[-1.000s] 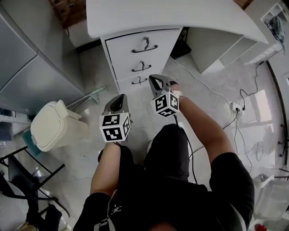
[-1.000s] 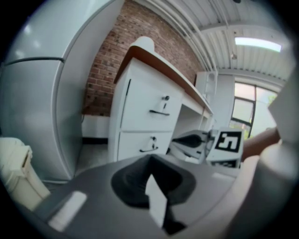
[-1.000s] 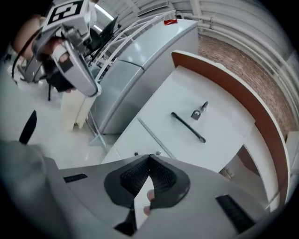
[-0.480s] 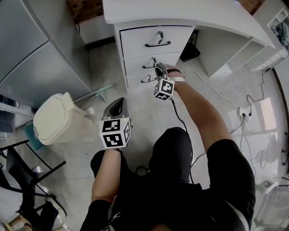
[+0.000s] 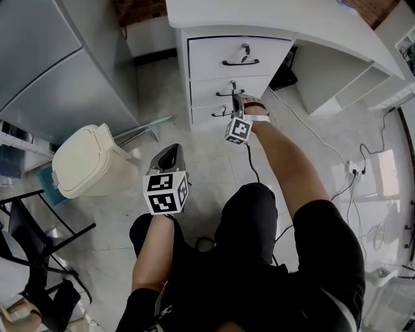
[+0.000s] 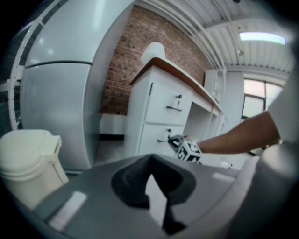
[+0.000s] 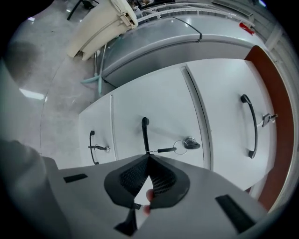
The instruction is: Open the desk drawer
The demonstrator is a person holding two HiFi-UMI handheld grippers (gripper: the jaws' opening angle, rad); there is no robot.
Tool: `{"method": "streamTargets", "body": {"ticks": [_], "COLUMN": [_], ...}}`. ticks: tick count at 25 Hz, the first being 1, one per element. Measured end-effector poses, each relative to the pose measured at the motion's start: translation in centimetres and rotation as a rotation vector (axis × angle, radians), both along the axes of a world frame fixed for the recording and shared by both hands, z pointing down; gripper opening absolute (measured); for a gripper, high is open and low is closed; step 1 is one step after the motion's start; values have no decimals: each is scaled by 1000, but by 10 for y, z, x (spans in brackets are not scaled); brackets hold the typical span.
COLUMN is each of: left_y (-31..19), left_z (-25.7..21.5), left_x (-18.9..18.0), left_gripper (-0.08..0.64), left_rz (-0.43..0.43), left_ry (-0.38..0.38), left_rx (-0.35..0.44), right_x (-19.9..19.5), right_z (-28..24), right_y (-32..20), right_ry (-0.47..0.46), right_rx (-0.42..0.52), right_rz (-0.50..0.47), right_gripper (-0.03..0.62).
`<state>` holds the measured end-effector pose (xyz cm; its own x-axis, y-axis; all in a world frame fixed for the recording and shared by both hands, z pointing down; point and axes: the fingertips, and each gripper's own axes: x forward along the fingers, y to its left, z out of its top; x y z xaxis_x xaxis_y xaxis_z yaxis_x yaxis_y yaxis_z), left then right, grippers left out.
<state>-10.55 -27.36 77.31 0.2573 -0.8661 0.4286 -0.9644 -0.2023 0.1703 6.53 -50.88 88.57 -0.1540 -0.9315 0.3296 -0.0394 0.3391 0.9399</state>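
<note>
A white desk (image 5: 272,16) carries three drawers stacked one above another. The middle drawer (image 5: 211,89) has a black handle (image 7: 145,133) and a key (image 7: 189,143) in its lock. My right gripper (image 5: 237,104) (image 7: 147,156) is at that handle, jaws closing, with the handle's end running in between the tips. The top drawer handle (image 7: 250,126) and bottom drawer handle (image 7: 91,147) are free. All drawers look closed. My left gripper (image 5: 170,152) (image 6: 149,163) hangs shut and empty over the floor, well short of the desk.
A cream lidded bin (image 5: 87,162) stands left of the left gripper, beside a tall grey cabinet (image 5: 58,58). Cables (image 5: 350,168) trail over the floor at right. A black chair frame (image 5: 32,259) is at the lower left. The person's knees sit below the grippers.
My right gripper has moved forward and down from mid-air to the middle drawer's handle and rolled. The left gripper has dropped back a little. The desk now sits closer in view.
</note>
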Motion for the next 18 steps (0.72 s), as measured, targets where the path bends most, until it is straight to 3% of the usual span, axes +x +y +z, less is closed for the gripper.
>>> {"method": "streamTargets", "body": {"ticks": [5,10,11,12,13,18], "left_y": [5,6,7,7,6,6], "left_z": [4,9,10,11,12,16], "left_x": [2,6,6,7,8,5], "left_gripper": [-2,-2,-2,-2,-2,-2], "left_rz": [7,13,13,13,15,8], "left_ry": [5,6,7,7,6,1], "left_rx": [-5,-13,-14,-15,-17,-29], "right_x": [15,8,5,3,2,7], "right_z": [15,8,6,6,7,8], "right_y": [8,8,6,4,1,-17], "right_ry": [-15,-47,-51,-47,-33,76], "right_rx": [-35,-68,-72,-76,-79,-29], "right_rz": [34,-8,-16,-17,-14,15], "right_gripper": [-2,0,34,96,101,70]}}
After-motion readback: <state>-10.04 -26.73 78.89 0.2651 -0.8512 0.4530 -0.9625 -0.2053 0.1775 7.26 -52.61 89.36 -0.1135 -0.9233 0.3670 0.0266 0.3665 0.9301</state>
